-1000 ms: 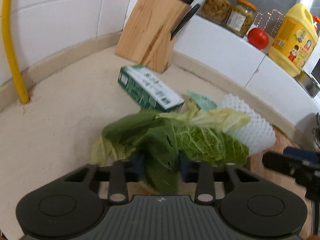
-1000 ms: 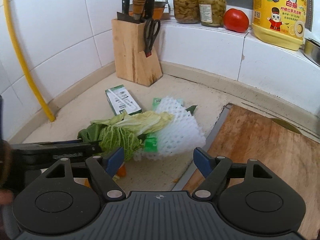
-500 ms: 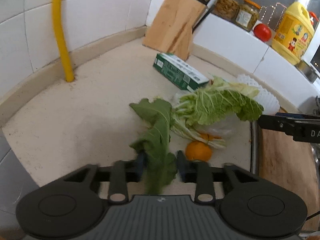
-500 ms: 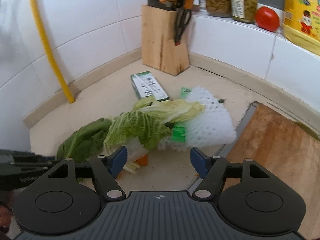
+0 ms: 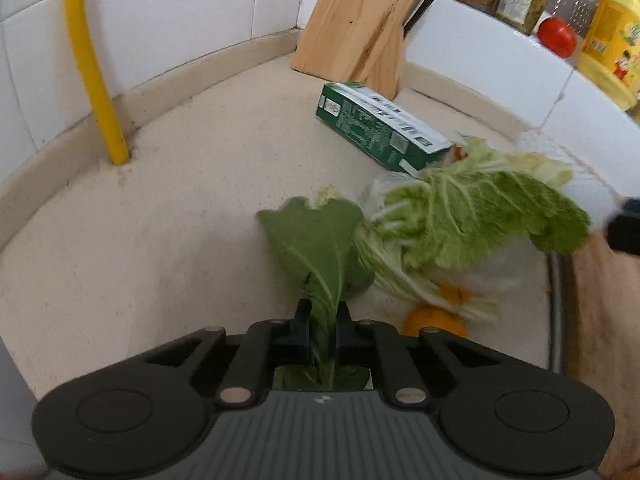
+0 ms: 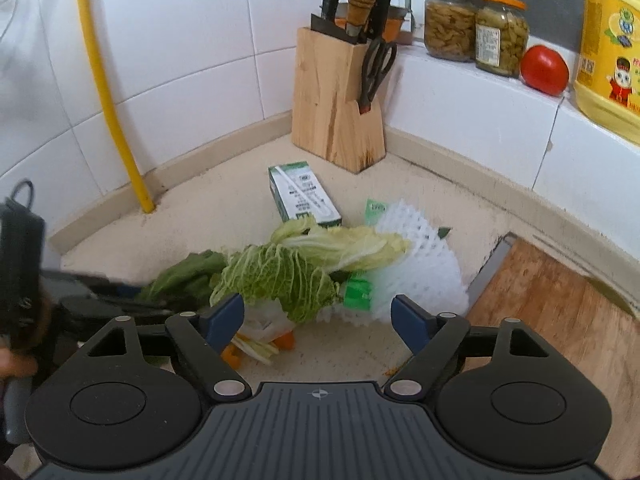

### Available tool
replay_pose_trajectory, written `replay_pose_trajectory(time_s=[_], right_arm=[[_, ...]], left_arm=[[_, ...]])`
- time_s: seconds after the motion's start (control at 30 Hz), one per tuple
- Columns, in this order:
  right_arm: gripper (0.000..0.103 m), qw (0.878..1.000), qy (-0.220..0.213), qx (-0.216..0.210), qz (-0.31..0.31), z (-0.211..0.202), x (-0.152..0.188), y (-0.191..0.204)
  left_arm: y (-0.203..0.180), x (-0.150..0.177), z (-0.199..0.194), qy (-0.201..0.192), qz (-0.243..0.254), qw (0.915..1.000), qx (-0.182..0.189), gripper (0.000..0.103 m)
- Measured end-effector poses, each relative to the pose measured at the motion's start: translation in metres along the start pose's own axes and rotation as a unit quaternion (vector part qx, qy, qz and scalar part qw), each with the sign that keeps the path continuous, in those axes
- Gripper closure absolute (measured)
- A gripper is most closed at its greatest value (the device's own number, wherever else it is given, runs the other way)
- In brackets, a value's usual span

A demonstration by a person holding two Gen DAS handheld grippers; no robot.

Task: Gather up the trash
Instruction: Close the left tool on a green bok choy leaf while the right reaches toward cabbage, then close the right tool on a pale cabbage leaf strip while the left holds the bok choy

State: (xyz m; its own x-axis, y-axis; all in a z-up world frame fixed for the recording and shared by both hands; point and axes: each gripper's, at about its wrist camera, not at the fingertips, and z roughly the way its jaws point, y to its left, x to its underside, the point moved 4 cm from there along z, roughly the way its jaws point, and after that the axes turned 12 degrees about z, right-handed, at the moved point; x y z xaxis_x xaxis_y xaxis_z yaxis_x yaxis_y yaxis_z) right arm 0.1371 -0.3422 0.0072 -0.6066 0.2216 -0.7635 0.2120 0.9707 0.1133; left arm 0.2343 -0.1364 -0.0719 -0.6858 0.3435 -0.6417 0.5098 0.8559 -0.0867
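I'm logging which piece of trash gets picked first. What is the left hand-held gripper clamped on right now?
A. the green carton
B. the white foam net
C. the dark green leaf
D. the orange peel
C: in the left wrist view the left hand-held gripper is shut on the stem of the dark green leaf, while the green carton lies apart on the counter.

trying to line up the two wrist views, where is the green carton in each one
Left wrist view: the green carton lies flat in the upper middle right, just below the knife block and above the cabbage leaf.
Right wrist view: the carton sits at the centre, a little above the middle, in front of the knife block.
Shared landmark: the wooden knife block in the tiled corner; the yellow pipe also shows at the left in both.
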Motion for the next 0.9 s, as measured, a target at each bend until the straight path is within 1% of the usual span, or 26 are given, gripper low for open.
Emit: replay_pose_trajectory(time_s=[0.17,0.2,0.23,0.27,0.3,0.33,0.4,0.43,0.47,0.5,0.53,0.57,0.6,0.63,0.7,0.83,0.87,0.9], right_arm=[[0.014,0.999,0.000,-0.005,-0.038,0.005,-0.009,0.008],[0.013,0.999,0.000,-0.007,-0.045,0.008,-0.010,0.010],[0.013,0.999,0.002,-0.011,-0.053,0.013,-0.012,0.013],[0.013,0.998,0.007,-0.016,-0.059,0.018,-0.013,0.016],[0.012,0.998,0.013,-0.021,-0.063,0.025,-0.015,0.020],[0.011,0.997,0.020,-0.026,-0.066,0.033,-0.016,0.023],[0.010,0.996,0.028,-0.033,-0.076,0.046,-0.018,0.029],[0.012,0.996,0.033,-0.026,-0.081,0.054,-0.019,0.032],[0.026,0.995,0.040,-0.019,-0.087,0.061,-0.017,0.034],[0.039,0.994,0.051,-0.013,-0.092,0.066,-0.015,0.035],[0.068,0.993,0.070,-0.009,-0.092,0.070,-0.012,0.036],[0.076,0.992,0.090,-0.010,-0.088,0.071,-0.006,0.035],[0.078,0.991,0.100,-0.020,-0.089,0.066,0.000,0.036],[0.083,0.989,0.106,-0.028,-0.095,0.059,0.006,0.038],[0.085,0.986,0.124,-0.057,-0.100,0.038,0.022,0.041],[0.086,0.980,0.146,-0.101,-0.095,0.001,0.042,0.047],[0.081,0.977,0.153,-0.114,-0.092,-0.003,0.045,0.047],[0.075,0.975,0.161,-0.123,-0.095,-0.005,0.047,0.048]], left_arm=[[0.007,0.005,-0.039,-0.041,-0.010,0.9990,0.014,0.099],[0.008,0.005,-0.042,-0.043,-0.009,0.9990,0.013,0.098],[0.009,0.005,-0.044,-0.047,-0.007,0.9989,0.005,0.095],[0.011,0.004,-0.045,-0.049,-0.007,0.9987,-0.004,0.092],[0.012,0.004,-0.041,-0.045,-0.010,0.9989,-0.011,0.085],[0.013,0.004,-0.037,-0.038,-0.016,0.9990,-0.014,0.081],[0.014,0.006,-0.025,-0.030,-0.025,0.9992,-0.012,0.081],[0.014,0.007,-0.020,-0.027,-0.026,0.9992,-0.014,0.081],[0.014,0.009,-0.015,-0.019,-0.026,0.9993,-0.016,0.082],[0.013,0.012,-0.011,-0.010,-0.029,0.9994,-0.013,0.089],[0.013,0.014,-0.009,-0.008,-0.031,0.9995,-0.006,0.091],[0.012,0.016,-0.010,-0.010,-0.030,0.9995,0.001,0.091],[0.012,0.018,-0.012,-0.011,-0.027,0.9996,0.008,0.092],[0.011,0.019,-0.014,-0.013,-0.023,0.9996,0.012,0.092],[0.010,0.023,-0.021,-0.018,-0.014,0.9995,0.019,0.092],[0.012,0.028,-0.030,-0.027,-0.006,0.9992,0.028,0.091],[0.013,0.028,-0.030,-0.025,-0.001,0.9993,0.027,0.090],[0.015,0.029,-0.030,-0.020,0.001,0.9996,0.020,0.086]])
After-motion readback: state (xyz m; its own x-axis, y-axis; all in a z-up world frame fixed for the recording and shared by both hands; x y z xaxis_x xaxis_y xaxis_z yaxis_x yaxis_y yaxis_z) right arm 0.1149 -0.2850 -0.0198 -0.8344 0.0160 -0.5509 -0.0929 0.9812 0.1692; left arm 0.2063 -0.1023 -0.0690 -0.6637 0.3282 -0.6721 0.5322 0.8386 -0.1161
